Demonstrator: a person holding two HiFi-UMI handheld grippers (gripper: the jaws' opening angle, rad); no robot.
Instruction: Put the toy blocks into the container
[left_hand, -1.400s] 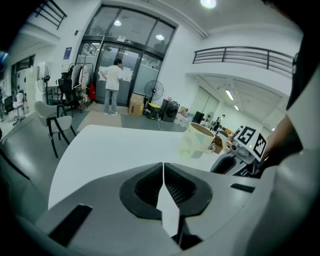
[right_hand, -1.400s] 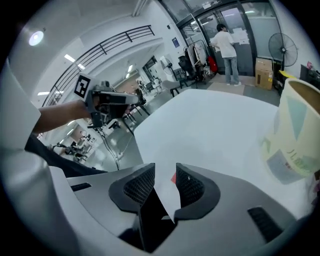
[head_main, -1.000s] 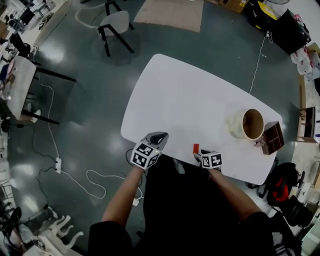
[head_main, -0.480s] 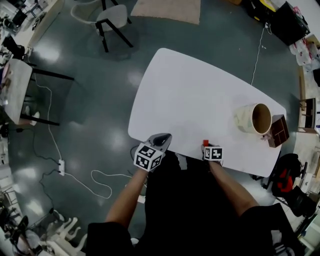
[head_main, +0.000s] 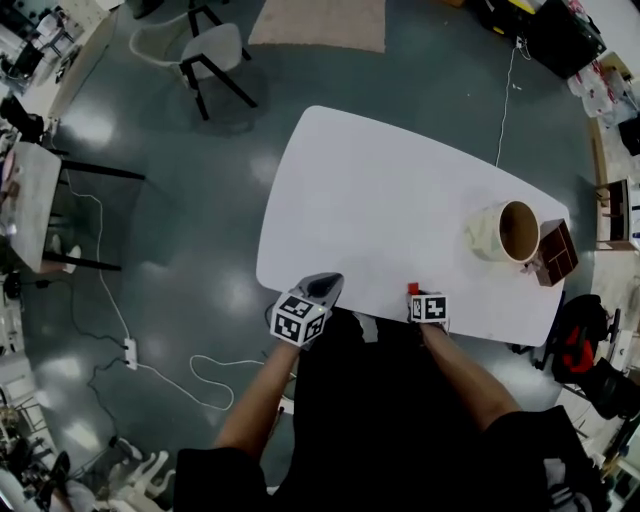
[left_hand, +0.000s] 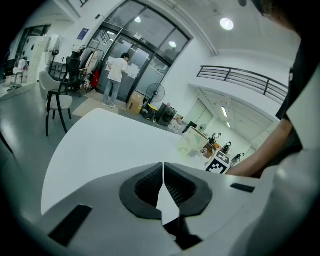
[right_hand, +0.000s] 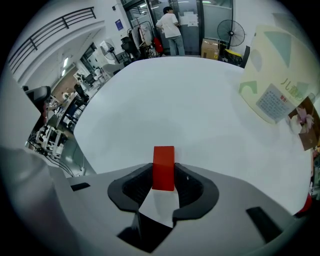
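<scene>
Plainly the grasp is the step in hand: a red block (right_hand: 163, 167) stands on the white worktop (head_main: 380, 200) close to its near edge, and it sits between the jaws of the right claw (right_hand: 163, 176), which points steeply down at it. Those jaws have just been closing, and in the right gripper view the dark pads look to lie against both sides of the block, so I judge it gripped but not yet lifted, since its foot seems to rest on the worktop. The left claw (left_hand: 163, 172) is clenched on nothing and hangs over the near edge, well apart to the left of the block. The container (head_main: 505, 232), a cream tub with its mouth open to the head view, stands at the far right of the worktop with a brown box (head_main: 555, 252) just beside it, and bare worktop lies between it and the block. No other block shows in any view. The next move, as I see it, calls for a firm hold, a straight lift clear of the surface, a carry to the right over the tub's rim, and a release only once the block is above the opening.
</scene>
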